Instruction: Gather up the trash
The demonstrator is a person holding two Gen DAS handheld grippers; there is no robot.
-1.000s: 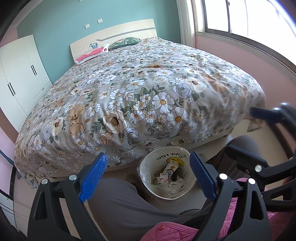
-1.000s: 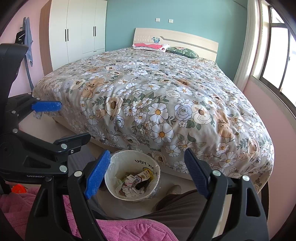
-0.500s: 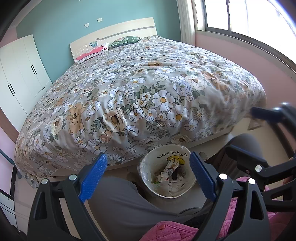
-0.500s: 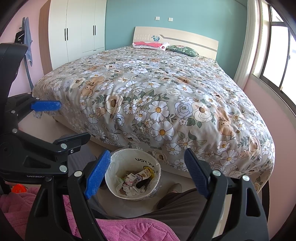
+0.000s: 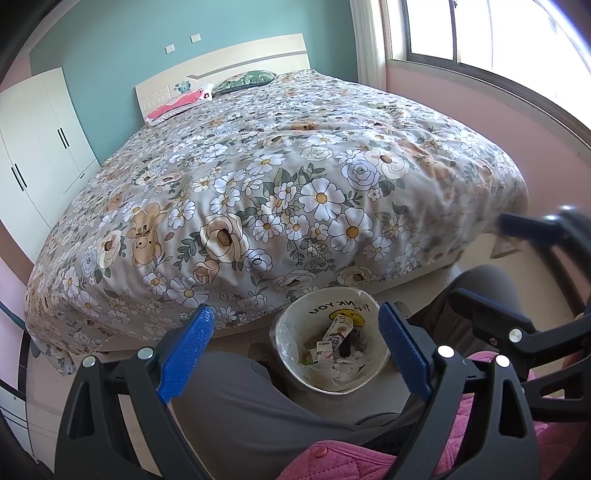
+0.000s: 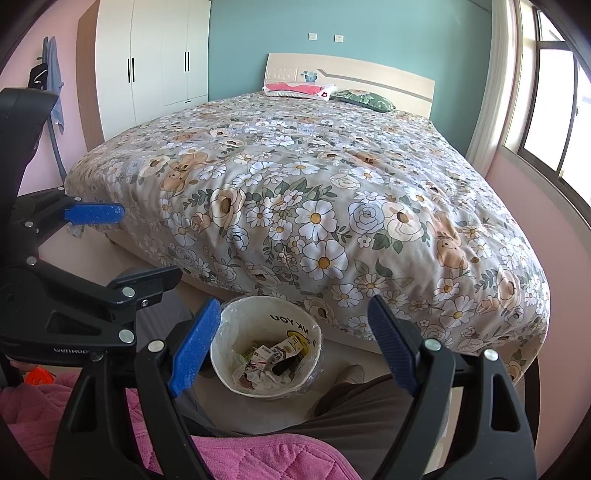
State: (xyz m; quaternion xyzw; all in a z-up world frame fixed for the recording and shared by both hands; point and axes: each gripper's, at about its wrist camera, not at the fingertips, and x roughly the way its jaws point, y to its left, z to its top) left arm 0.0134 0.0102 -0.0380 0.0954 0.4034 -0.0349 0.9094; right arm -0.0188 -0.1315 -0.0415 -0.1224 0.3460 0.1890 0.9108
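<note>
A white trash bin [image 5: 295,325] lined with a clear bag stands on the floor at the foot of the bed; it also shows in the right wrist view [image 6: 243,325]. It holds cartons, wrappers and crumpled paper [image 5: 334,350] [image 6: 271,360]. My left gripper [image 5: 295,350] is open and empty, held above the bin. My right gripper [image 6: 291,341] is open and empty, also above the bin. Each gripper appears at the edge of the other's view: the right one [image 5: 524,266] and the left one [image 6: 92,251].
A large bed with a floral duvet [image 5: 295,177] fills the room behind the bin. The person's grey-trousered legs [image 5: 236,398] and pink quilted top [image 6: 258,458] are below. White wardrobe [image 6: 155,62] at left, window [image 5: 480,33] at right.
Both views tilted slightly, so the bed and bin sit a little lower in frame. Both grippers stay open and empty over the bin.
</note>
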